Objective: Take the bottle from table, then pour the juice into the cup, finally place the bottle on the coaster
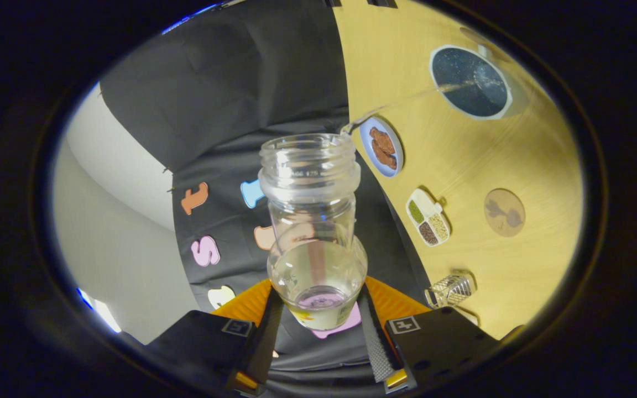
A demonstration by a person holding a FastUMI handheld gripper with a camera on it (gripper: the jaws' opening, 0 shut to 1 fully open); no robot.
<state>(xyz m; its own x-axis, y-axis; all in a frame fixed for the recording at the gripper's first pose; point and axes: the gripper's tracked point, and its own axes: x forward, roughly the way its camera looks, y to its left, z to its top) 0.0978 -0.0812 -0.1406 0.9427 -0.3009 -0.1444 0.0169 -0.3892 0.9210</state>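
The bench (462,138) appeared tipped on its side beyond the gripper, since you had the whole tool rolled over for the pour. On it sat the dark-lined cup (470,82), well apart from the round coaster (504,212), with a blue plate (382,147) of brown snacks and a small divided dish (428,216) between and nearer.

The bottle (313,221) was off the bench, in your gripper (318,326), open mouth pointing away from the fingers. A thin stream (407,99) of pale juice ran from its lip to the cup. Judged: pour in progress, a modest amount of juice left near the base.

Both fingers were closed onto the lower body of the bottle, one each side.

Handling, judged: clear, smooth plastic, light now and getting lighter; walls likely flex under a hard squeeze and slip under a soft one. You held low on the body; mid-body would suit the upright set-down.
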